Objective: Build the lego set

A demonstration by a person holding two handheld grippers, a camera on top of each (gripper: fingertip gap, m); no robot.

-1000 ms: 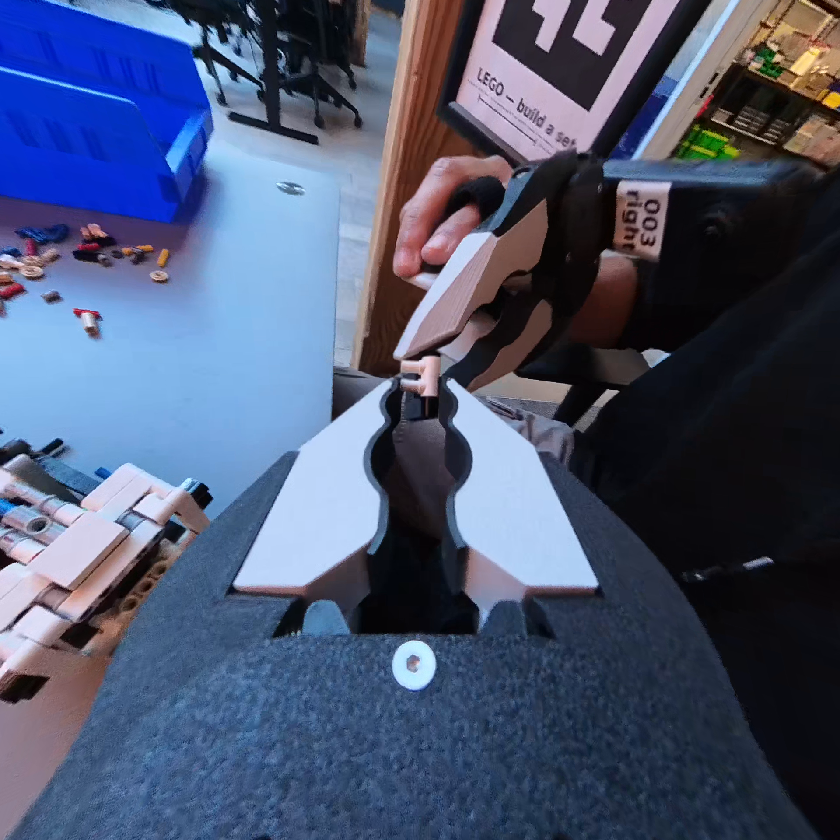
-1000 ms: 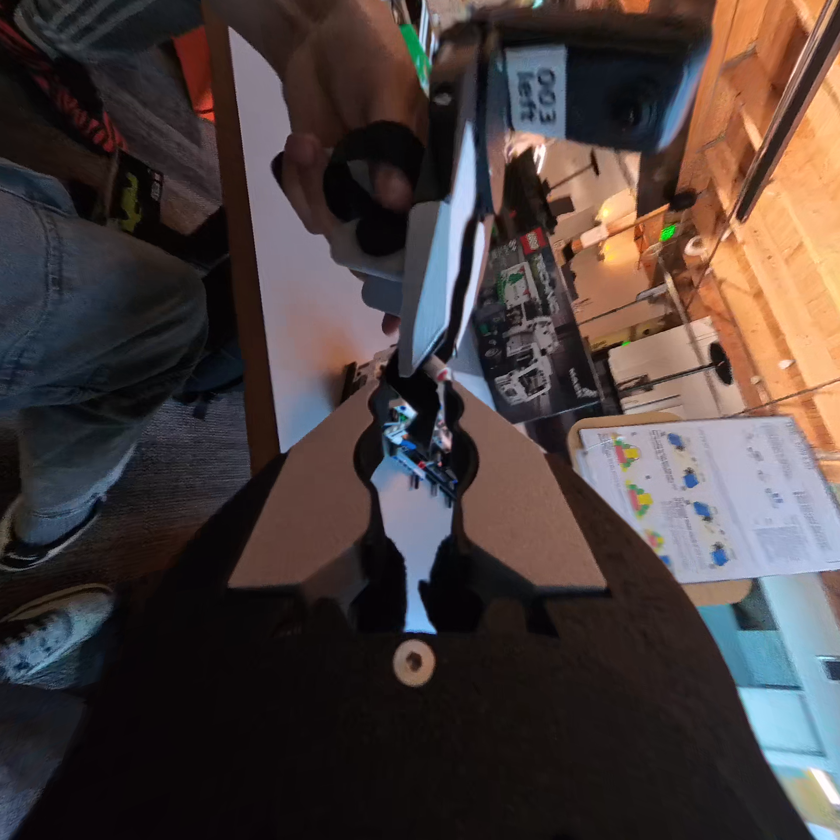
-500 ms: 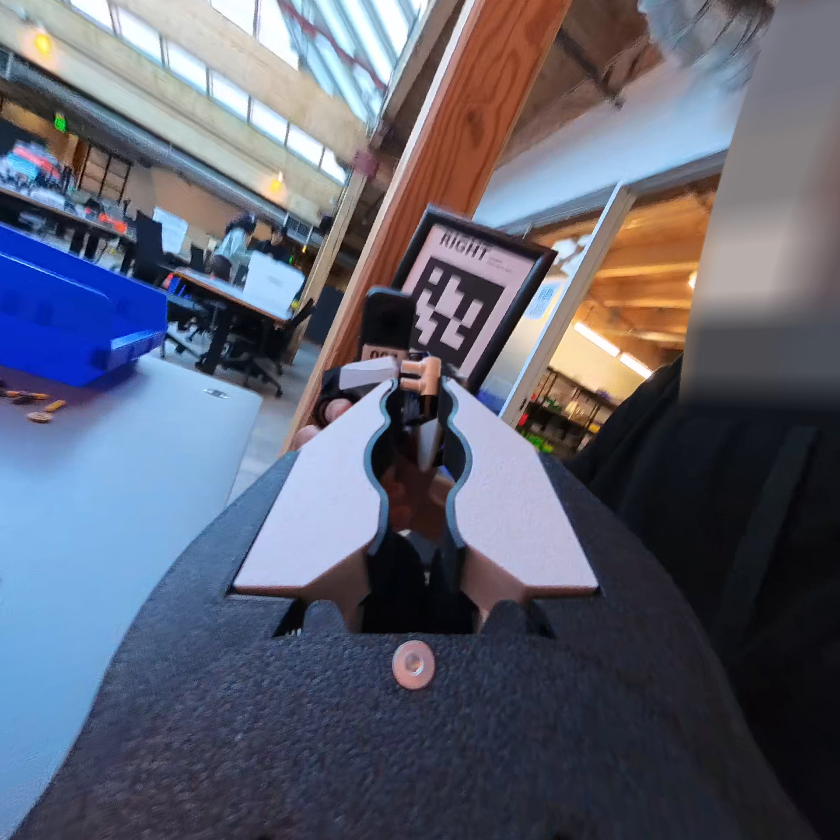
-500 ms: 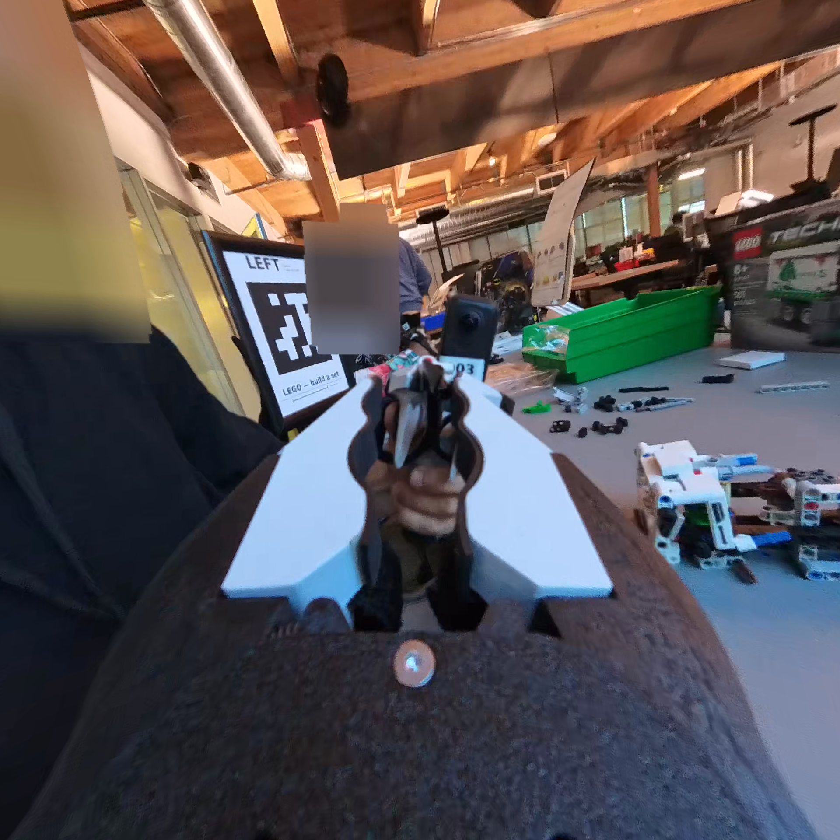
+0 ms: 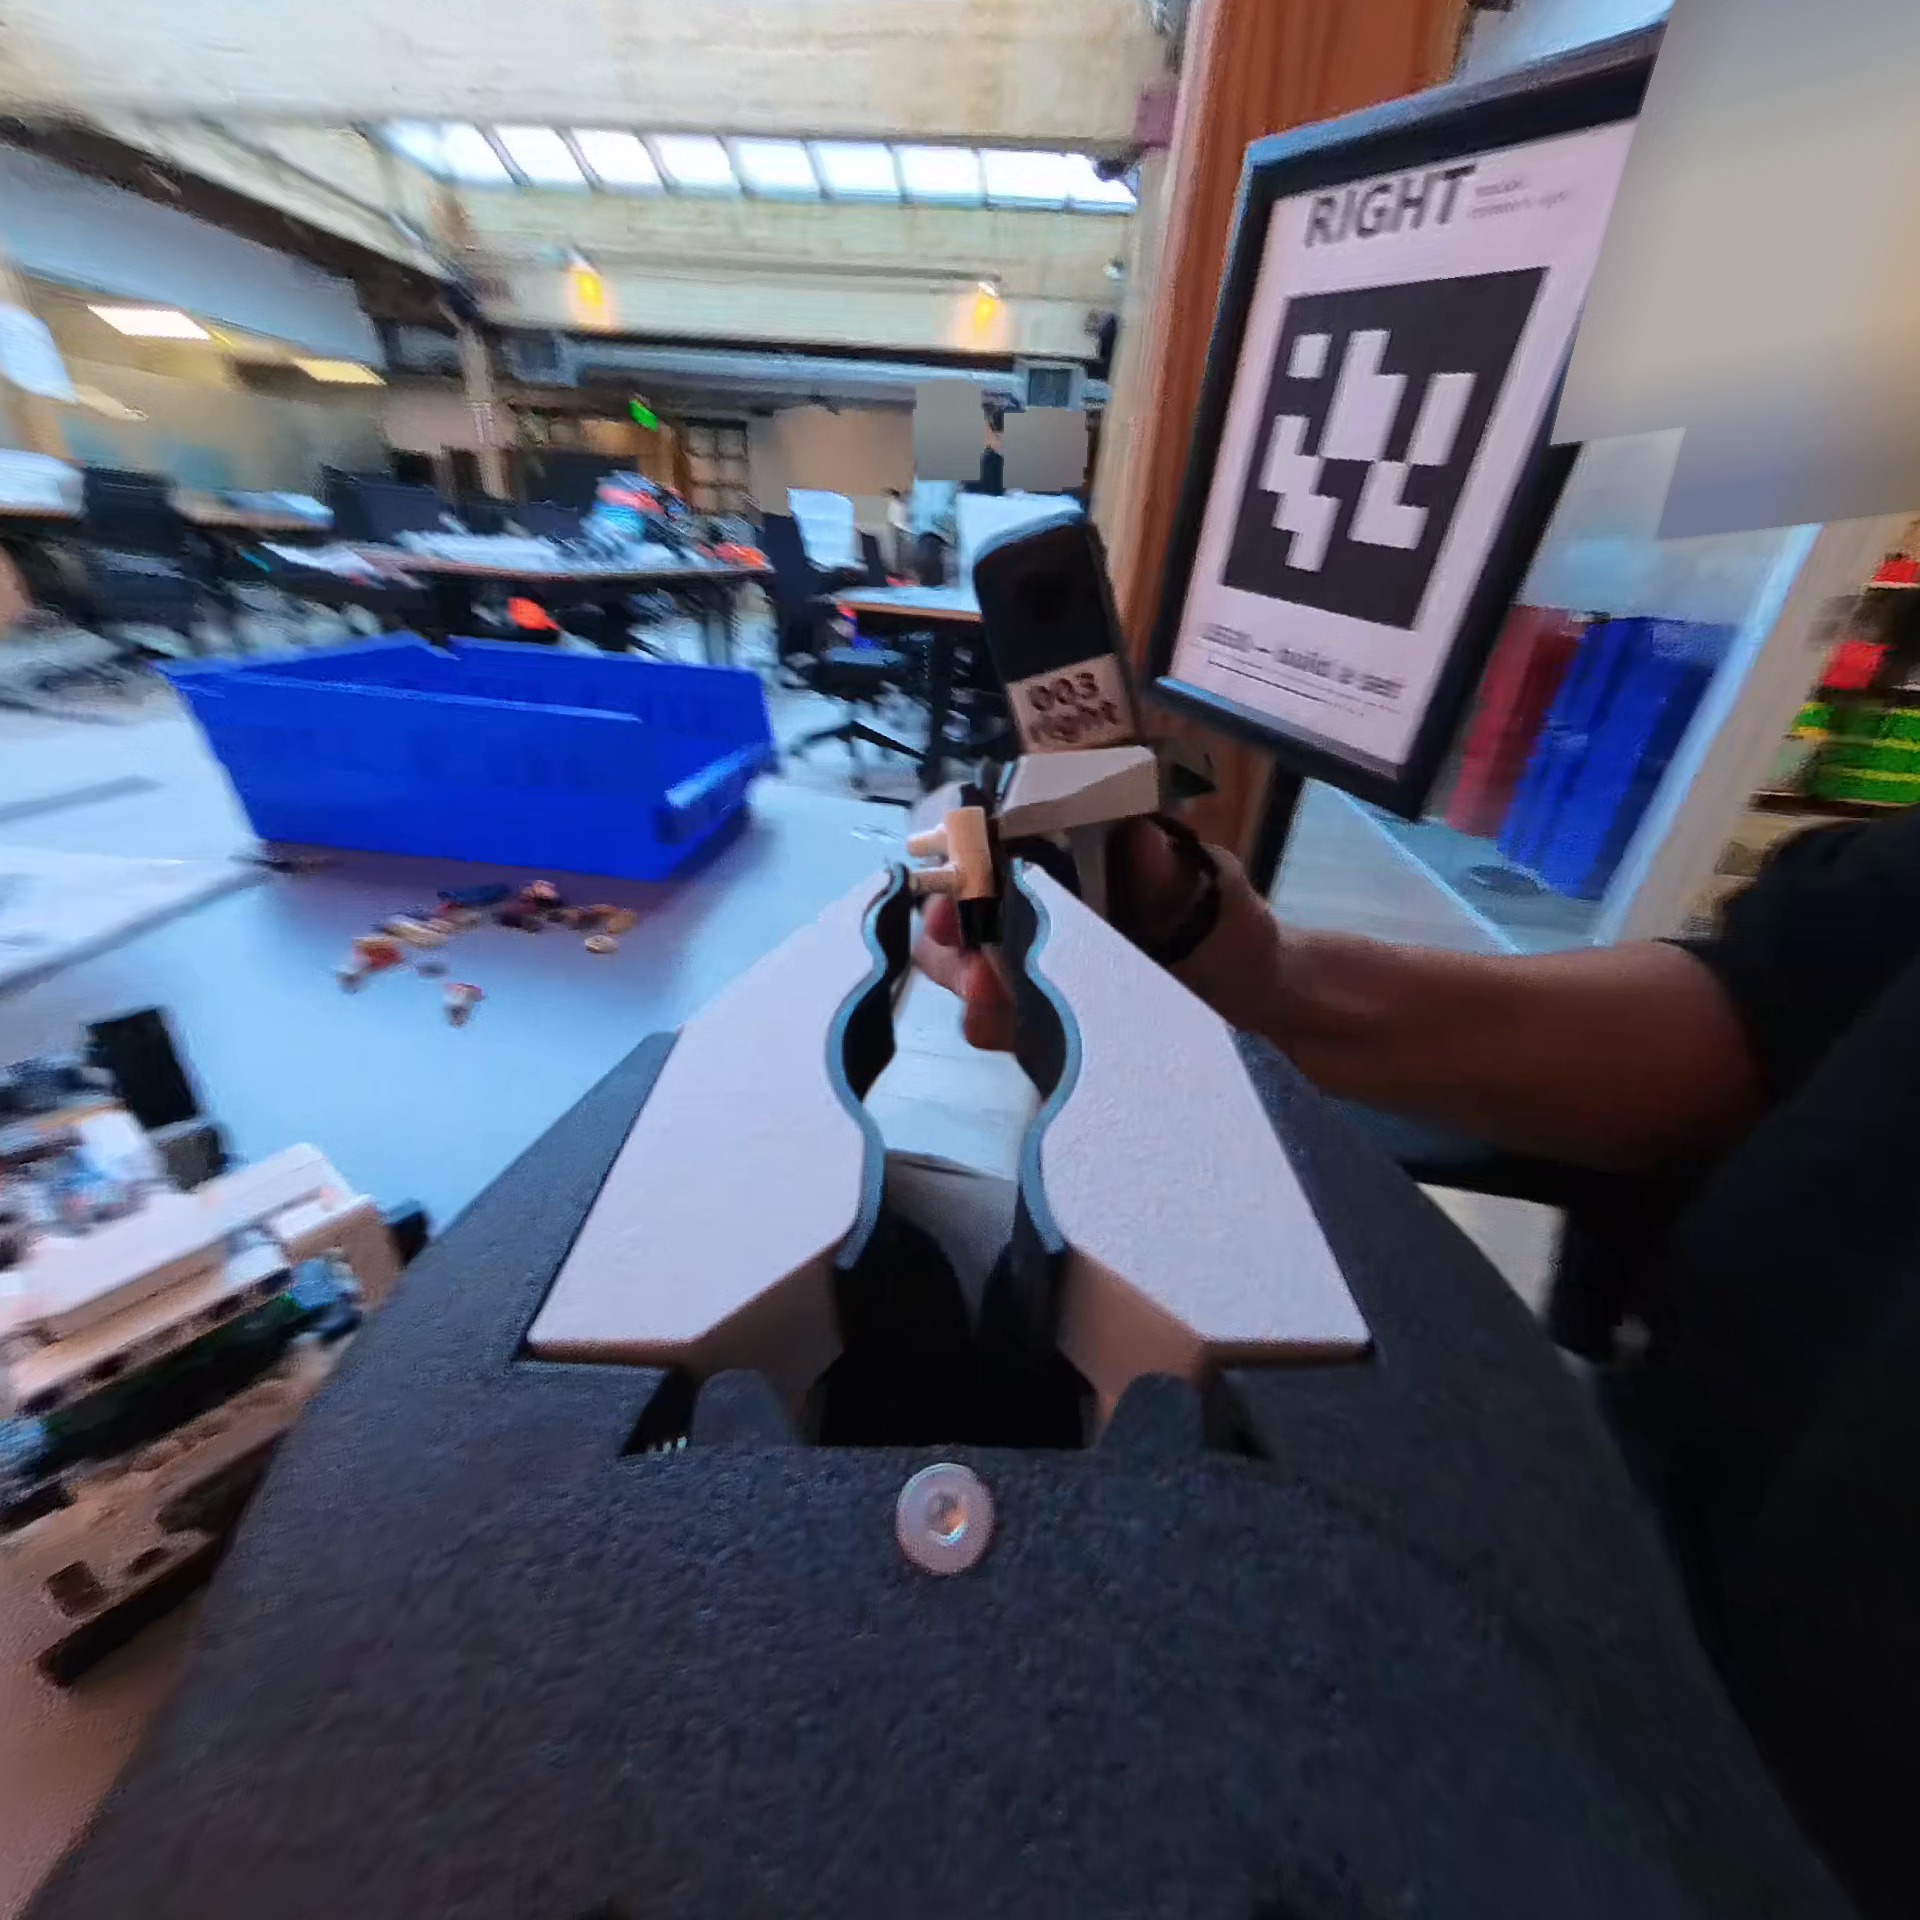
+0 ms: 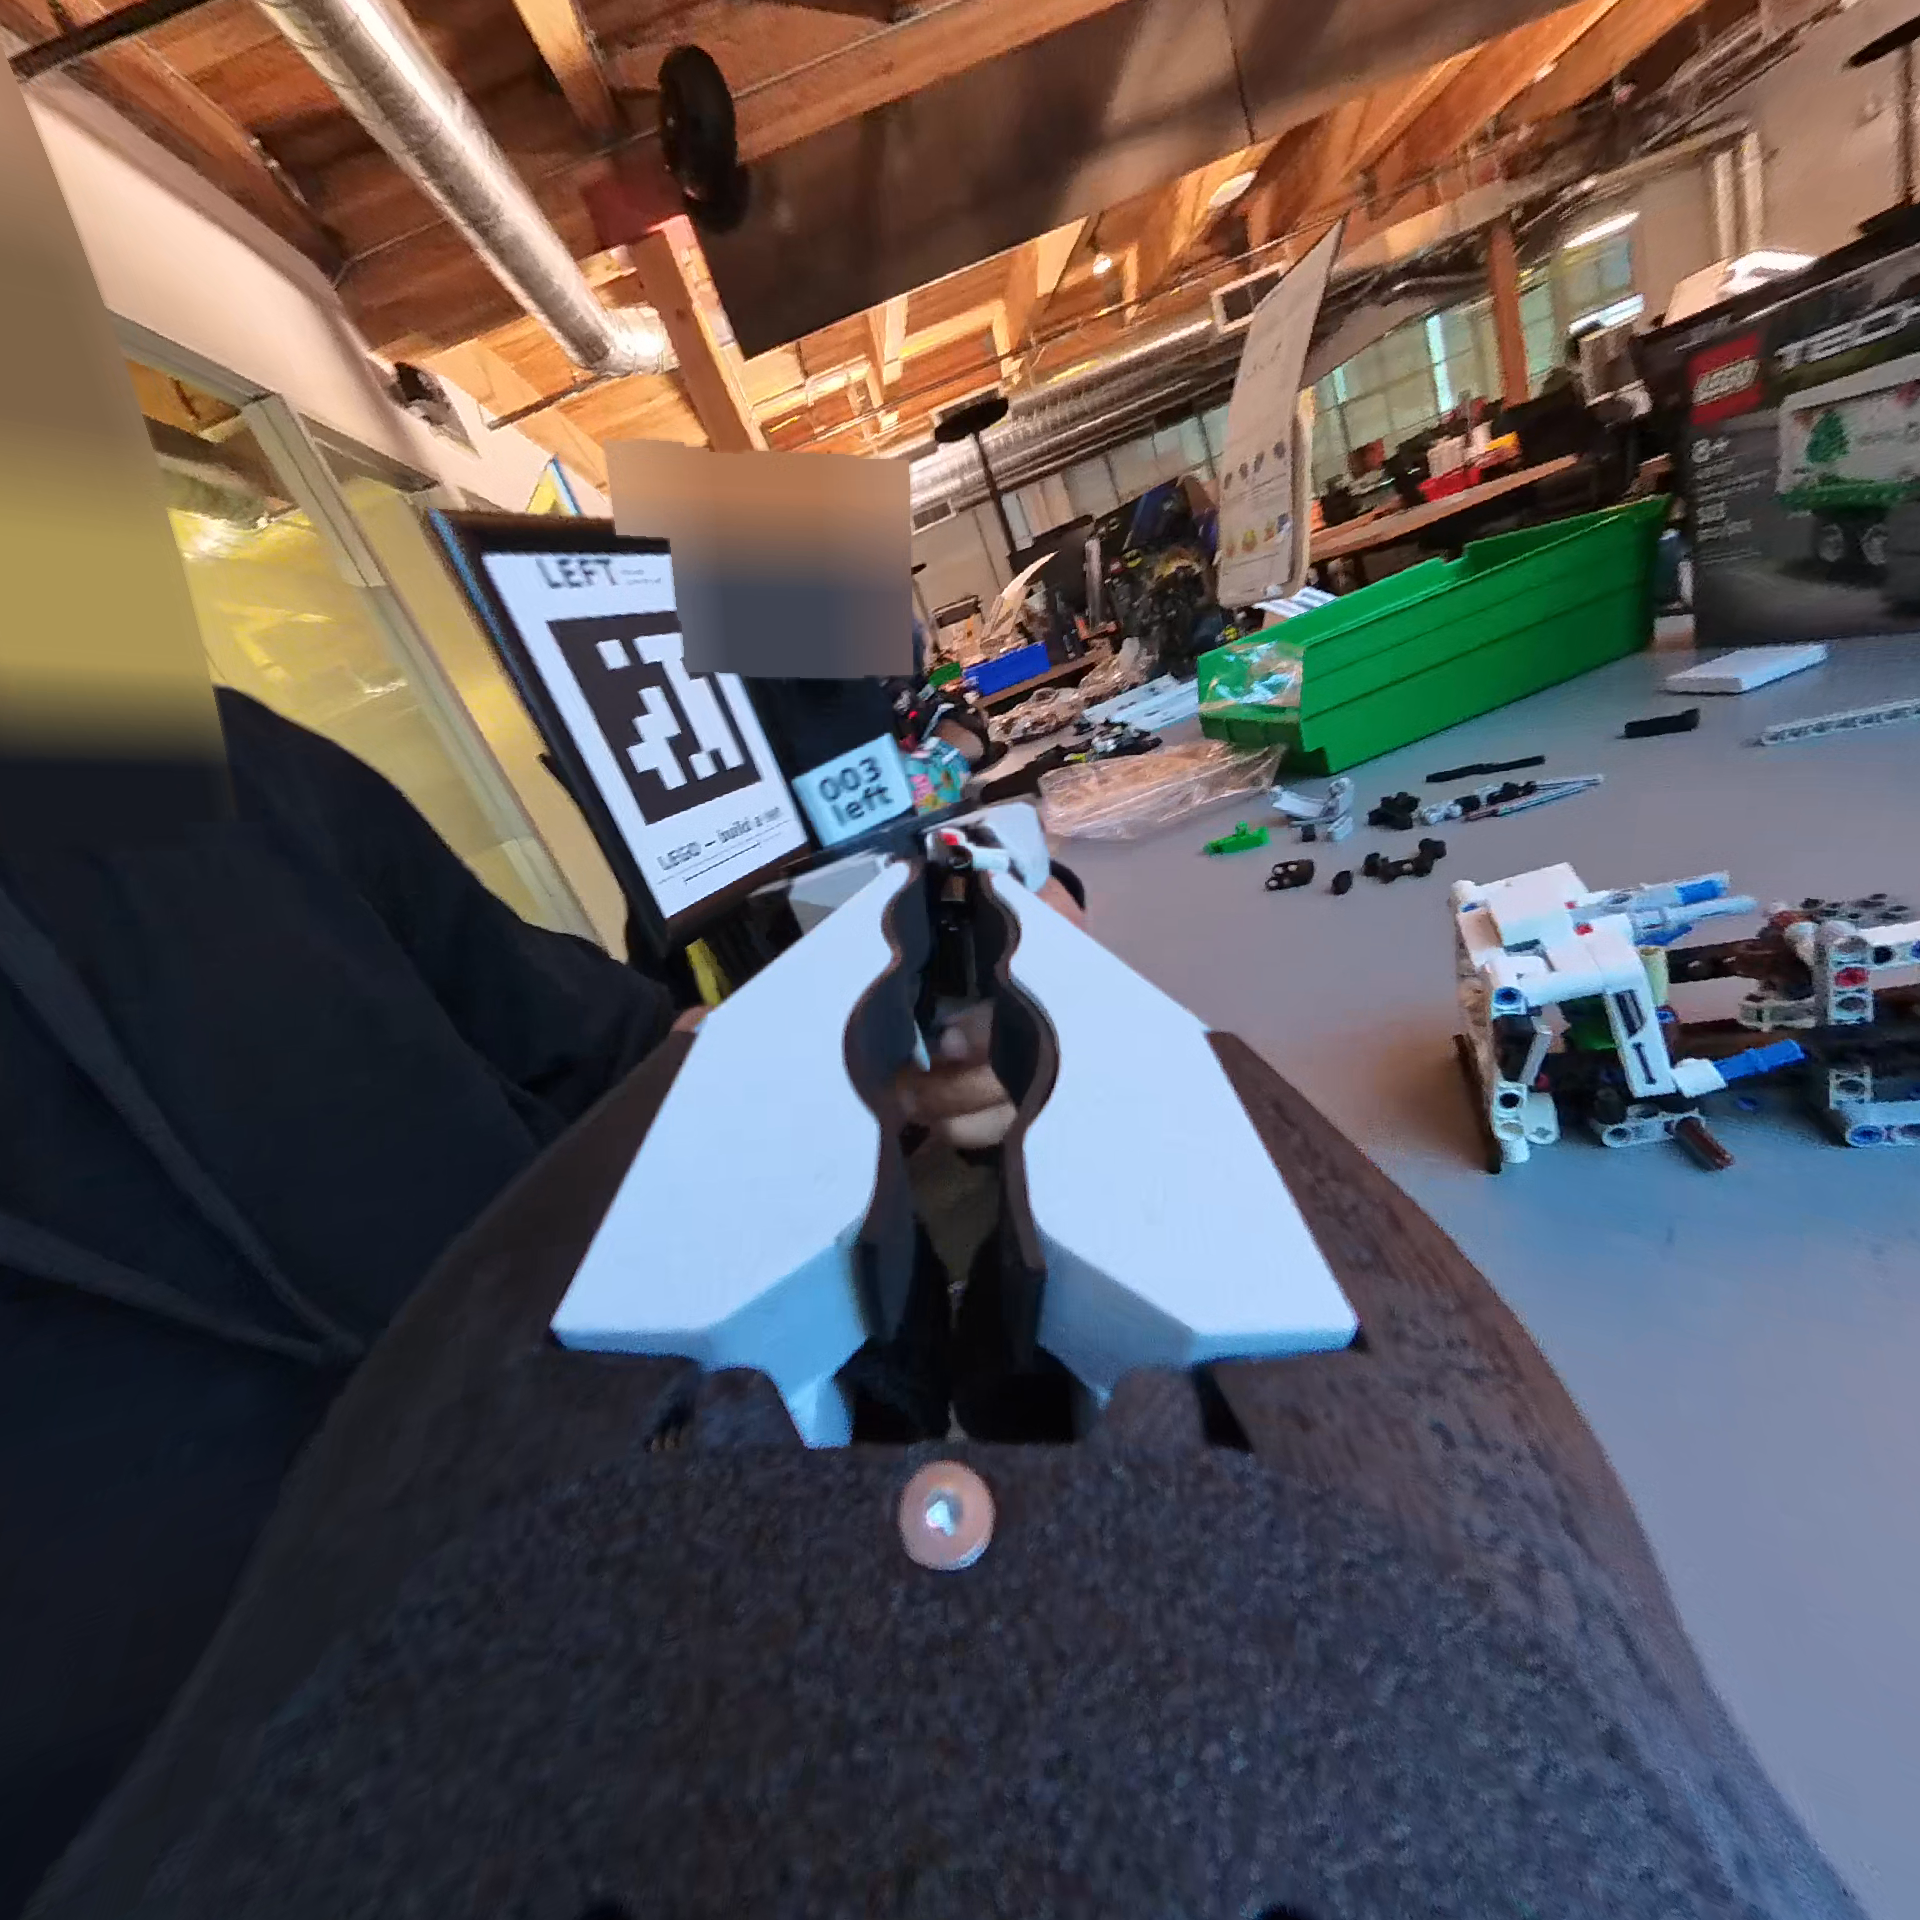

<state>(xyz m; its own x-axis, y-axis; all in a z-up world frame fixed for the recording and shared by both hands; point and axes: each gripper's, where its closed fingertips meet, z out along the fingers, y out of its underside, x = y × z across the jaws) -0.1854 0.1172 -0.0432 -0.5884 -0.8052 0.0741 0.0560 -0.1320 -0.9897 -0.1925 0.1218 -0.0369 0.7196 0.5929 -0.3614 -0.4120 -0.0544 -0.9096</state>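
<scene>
The left tool [image 5: 951, 894] is clenched on a small lego piece [image 5: 961, 868], a pale tan connector with two stubby pegs pointing toward 9 o'clock and a black part below it, pinched right at the fingertips and held up in the air above the bench [image 5: 436, 1070]. Just past it, at about 1 o'clock, the right tool [image 5: 1075, 795] faces back, gripped by a hand [image 5: 1184, 914] with a black strap across it.

In the right wrist view, the right tool [image 6: 951, 868] is closed to a narrow slit around a thin dark lego part [image 6: 951, 914] with a red-and-white tip (the blur makes it hard to tell how much of it the pads actually hold). The left tool [image 6: 1013, 842] sits immediately beyond, nose to nose.

On the bench at 3 o'clock in that view stands the partly built lego model [image 6: 1579, 997], white with blue and black parts. Farther off, at 2 o'clock, loose black pieces [image 6: 1382, 831] lie scattered before a green bin [image 6: 1455, 644] and the set's box [image 6: 1808, 468].

The left wrist view has a blue bin [image 5: 468, 748] at 10 o'clock with small coloured pieces [image 5: 488, 925] strewn in front of it, and a framed marker sign [image 5: 1371, 436] at 1 o'clock.
</scene>
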